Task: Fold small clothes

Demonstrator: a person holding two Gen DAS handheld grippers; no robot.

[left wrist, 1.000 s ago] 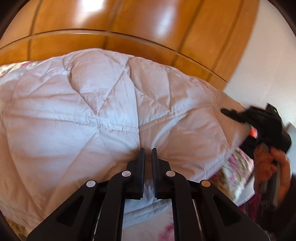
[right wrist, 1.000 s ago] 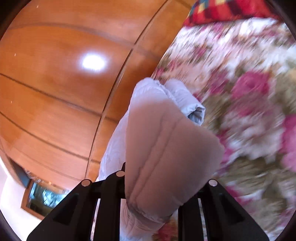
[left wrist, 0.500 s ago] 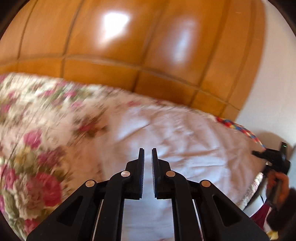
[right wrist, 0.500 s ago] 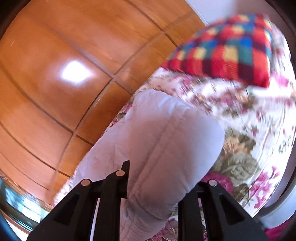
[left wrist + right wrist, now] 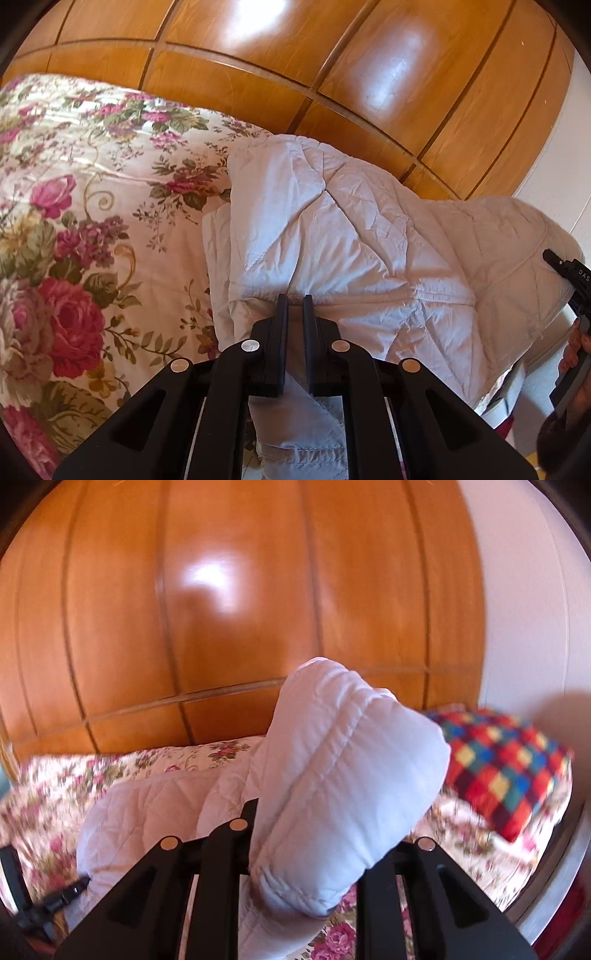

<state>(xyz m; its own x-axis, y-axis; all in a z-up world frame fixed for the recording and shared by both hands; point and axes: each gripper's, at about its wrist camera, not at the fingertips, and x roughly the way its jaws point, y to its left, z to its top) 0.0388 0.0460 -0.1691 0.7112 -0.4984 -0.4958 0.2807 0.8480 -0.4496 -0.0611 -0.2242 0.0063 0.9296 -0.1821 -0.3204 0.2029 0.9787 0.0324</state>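
white quilted garment [image 5: 332,236] on the floral bedspread [image 5: 74,221], up against the wood headboard [image 5: 332,74], partly lifted off the bed. left claw [image 5: 294,306] nearly closed, pinching a thin edge of the garment running back under the fingers; right claw [image 5: 306,830] clamped on a thick bunched roll of the same garment, jaws held a bit apart by the padding, that end raised above the bed. seen from left wrist: right claw [image 5: 569,273] at far right edge with a hand [image 5: 576,350] on its handle, garment stretched between the 2 claws. long axis runs left claw to right claw, roughly along the headboard. plaid cushion [image 5: 506,771] beyond the right claw, well apart from the garment. judgement: fold in progress; right end higher and free, so likely the one to carry over toward the left-held edge; left side works as anchor. risk: bulky roll slipping out of right claw.
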